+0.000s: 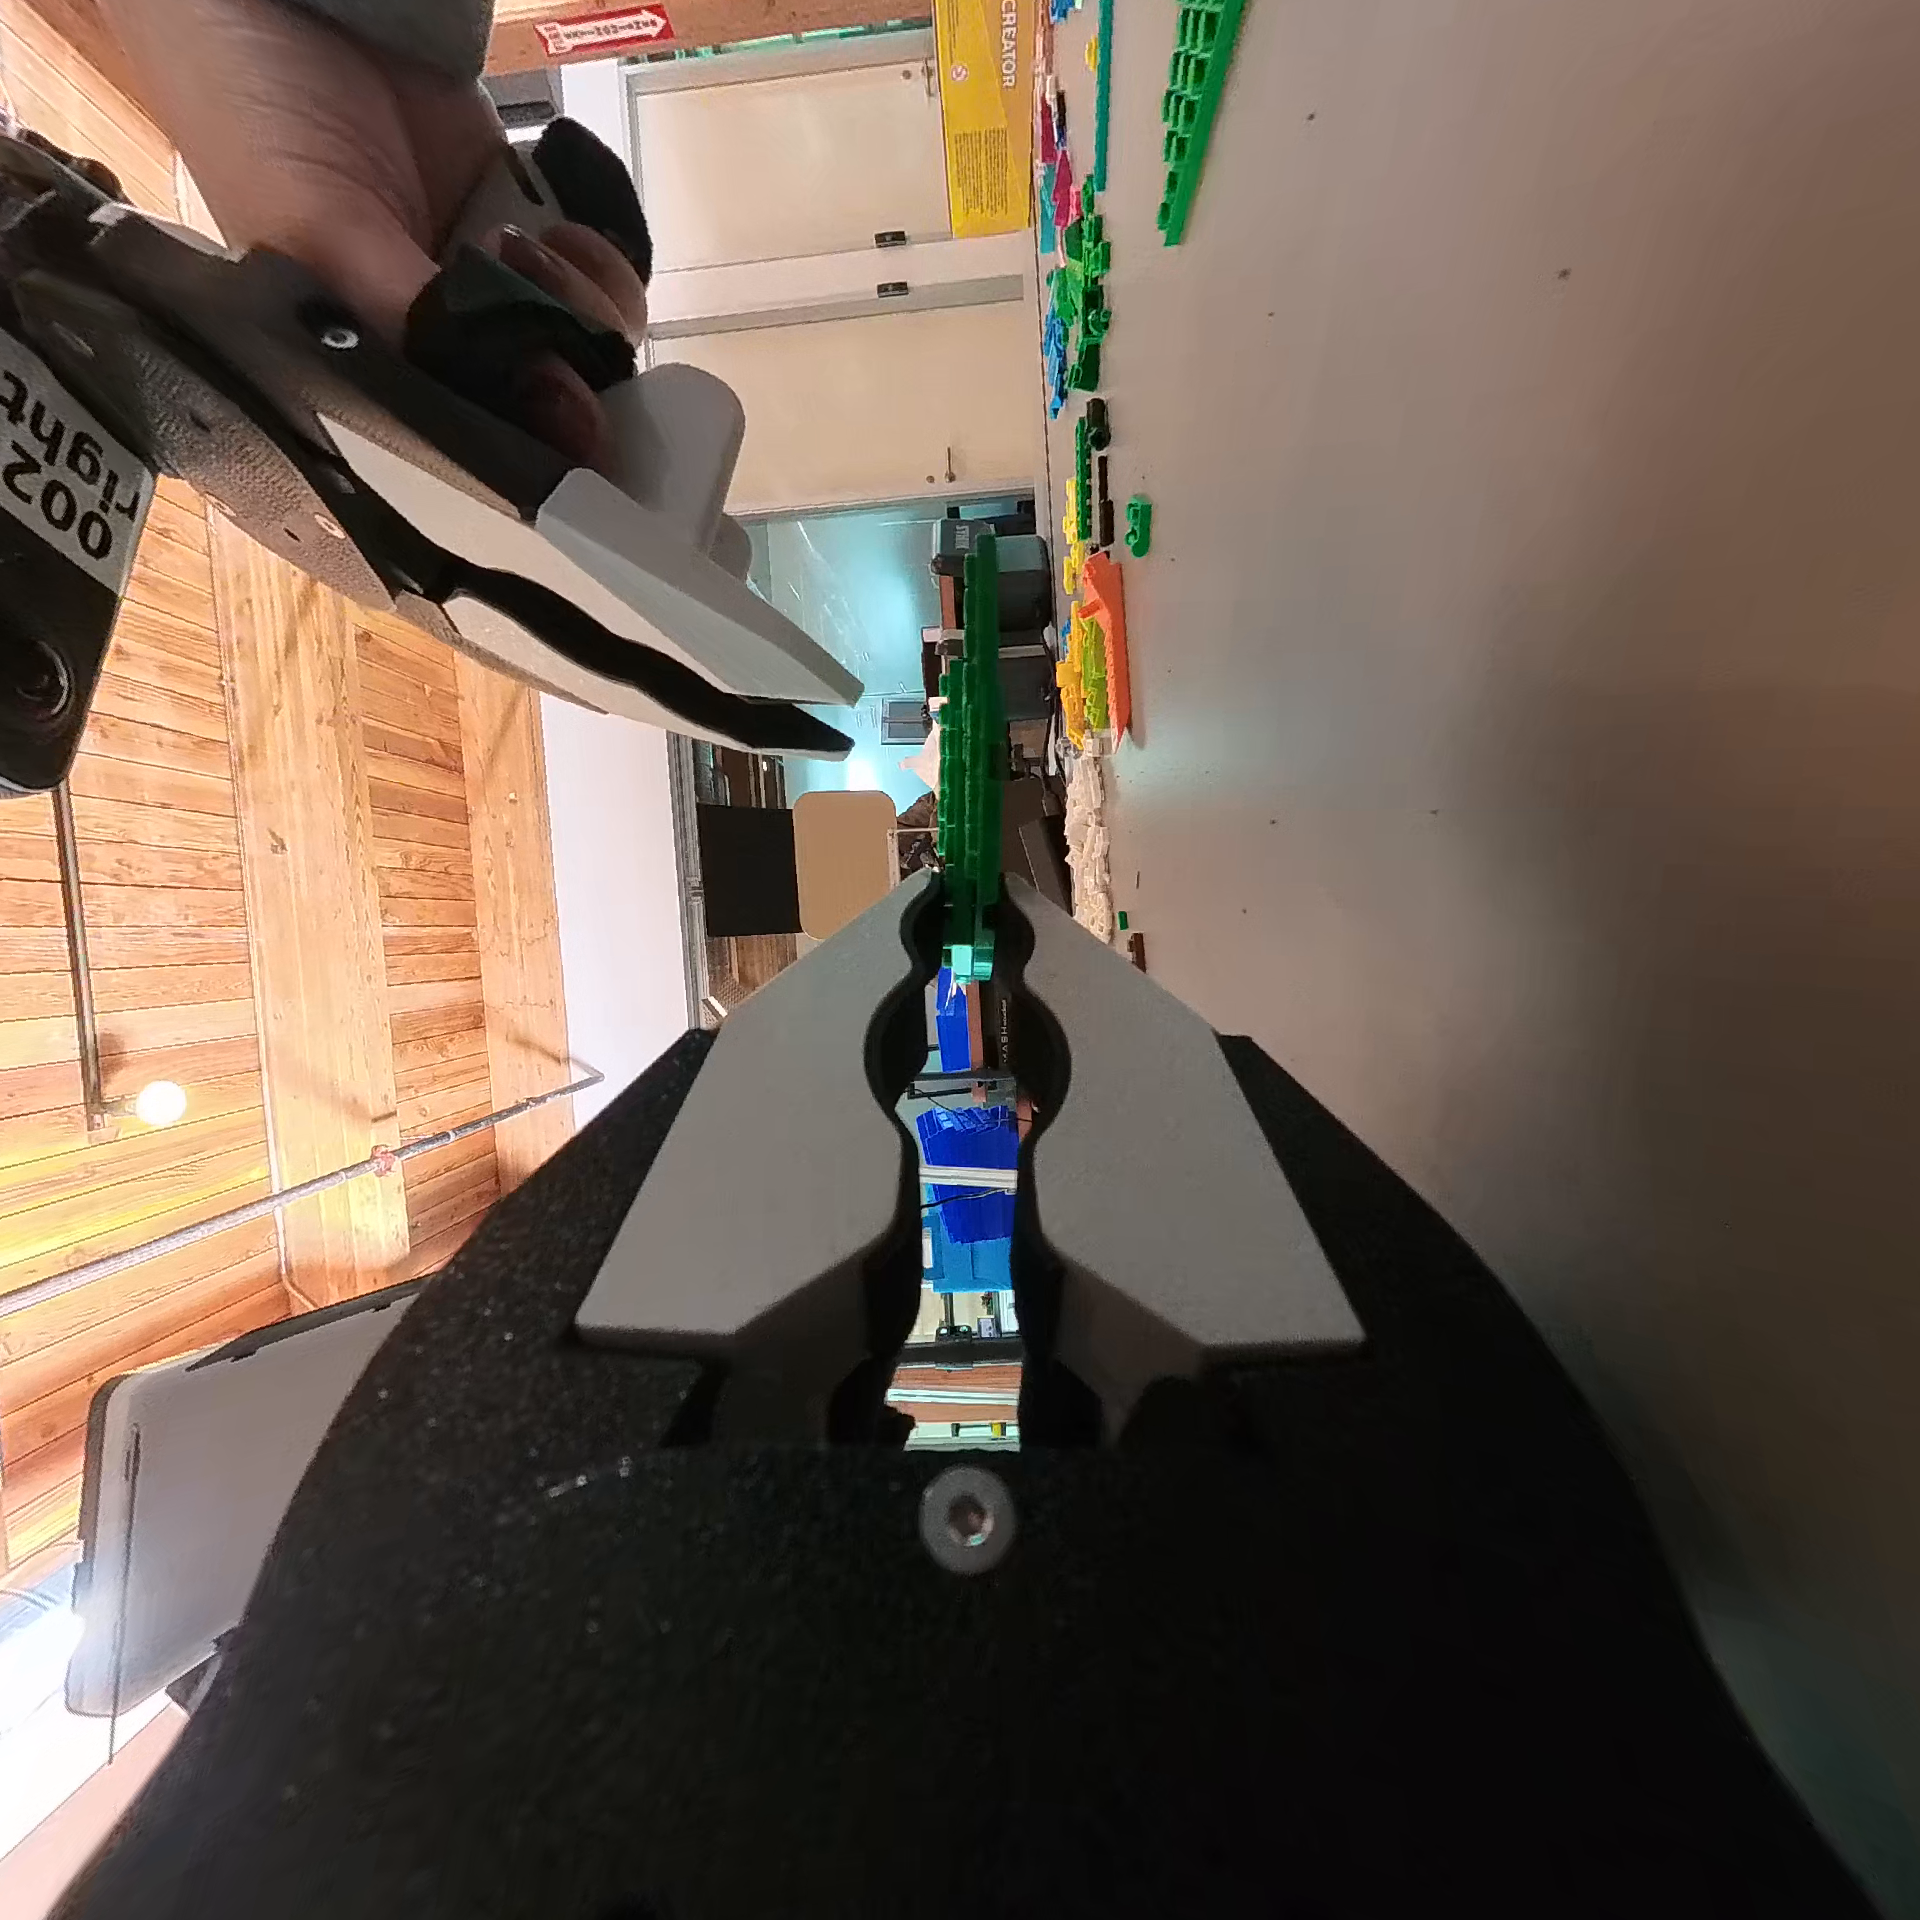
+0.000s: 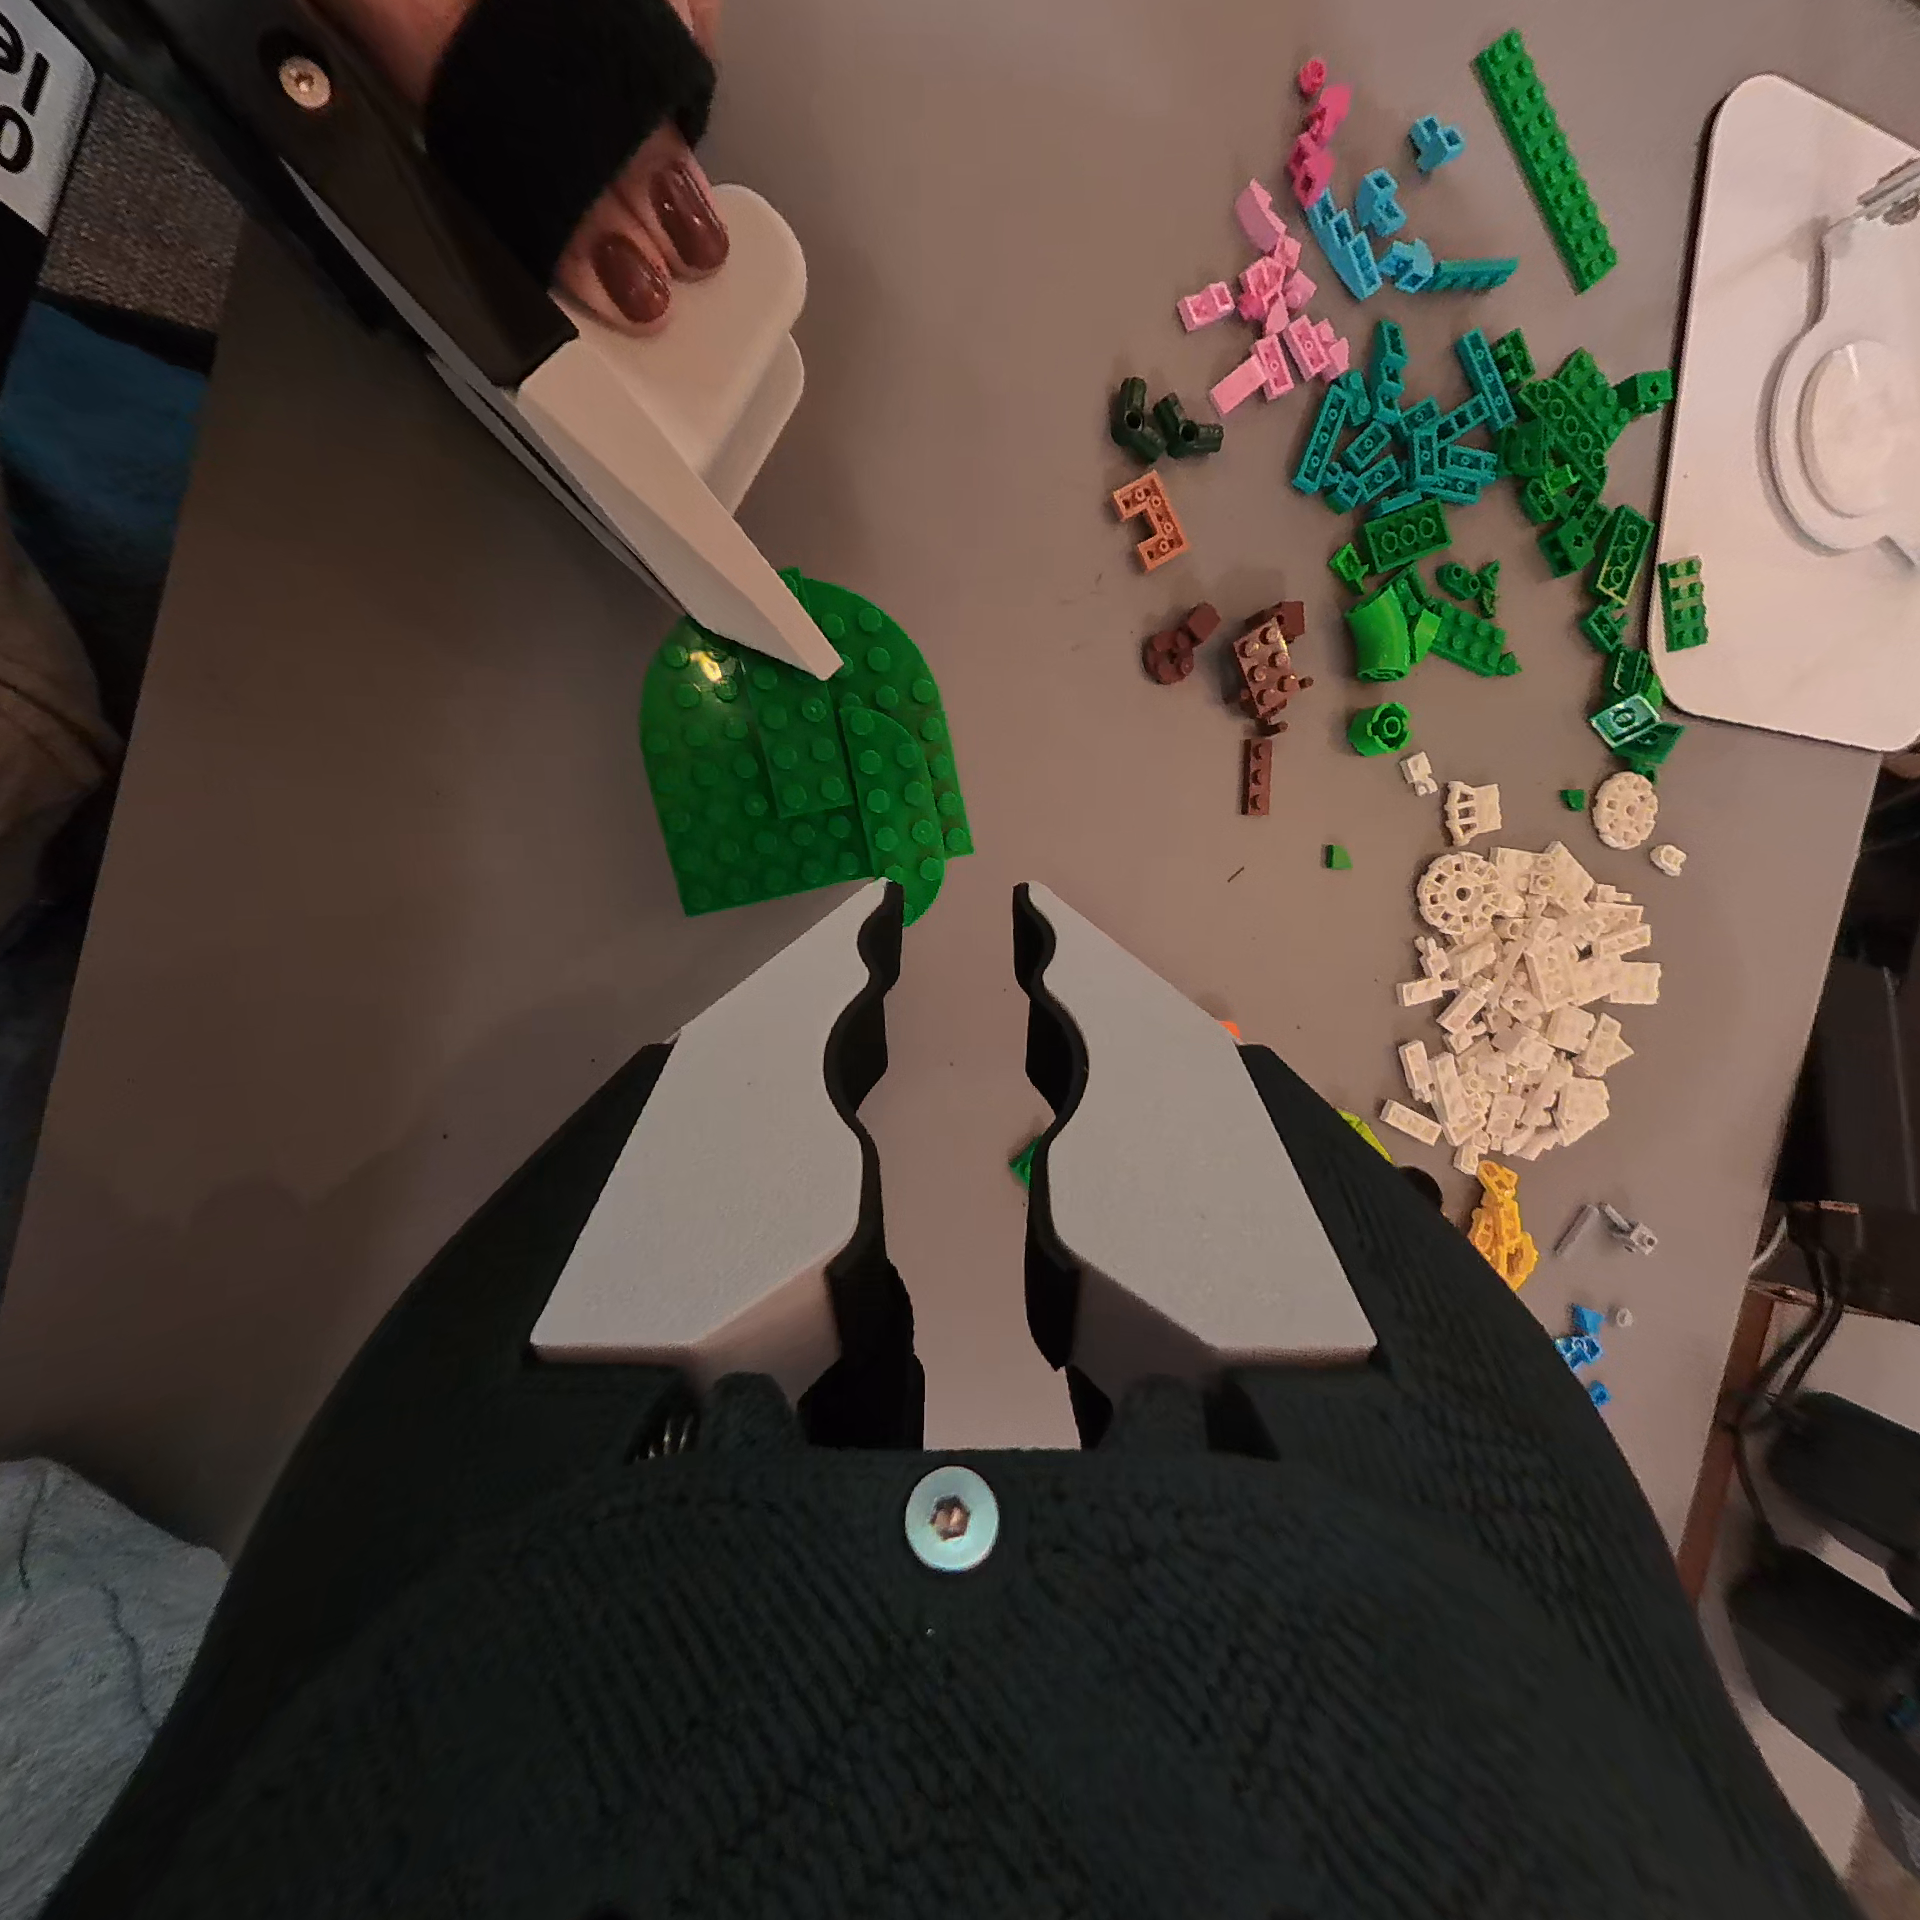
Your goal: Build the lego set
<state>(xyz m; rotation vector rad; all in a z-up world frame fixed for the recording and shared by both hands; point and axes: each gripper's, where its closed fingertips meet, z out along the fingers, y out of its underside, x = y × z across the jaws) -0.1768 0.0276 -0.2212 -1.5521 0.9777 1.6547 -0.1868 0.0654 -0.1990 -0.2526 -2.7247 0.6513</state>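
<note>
My left gripper [image 1: 971, 894] is shut on the edge of a green studded plate assembly [image 1: 971, 748], seen edge-on and held off the grey table [image 1: 1455, 935]. In the right wrist view the same assembly [image 2: 800, 769] shows from above, with rounded corners and smaller green plates stacked on it, and the left gripper's fingertips [image 2: 800, 644] clamp its far end. My right gripper [image 2: 951, 894] is open and empty just beside the assembly's near corner, its left pad [image 2: 883, 925] close to the edge. It also shows in the left wrist view [image 1: 810, 717], with a hand on it.
Loose bricks lie to the right on the table [image 2: 1039, 416]: a white pile [image 2: 1517, 997], teal pieces [image 2: 1403, 447], pink pieces [image 2: 1268, 301], brown pieces [image 2: 1268, 655], a long green plate [image 2: 1548, 156]. A white board [image 2: 1787, 416] sits at the far right edge.
</note>
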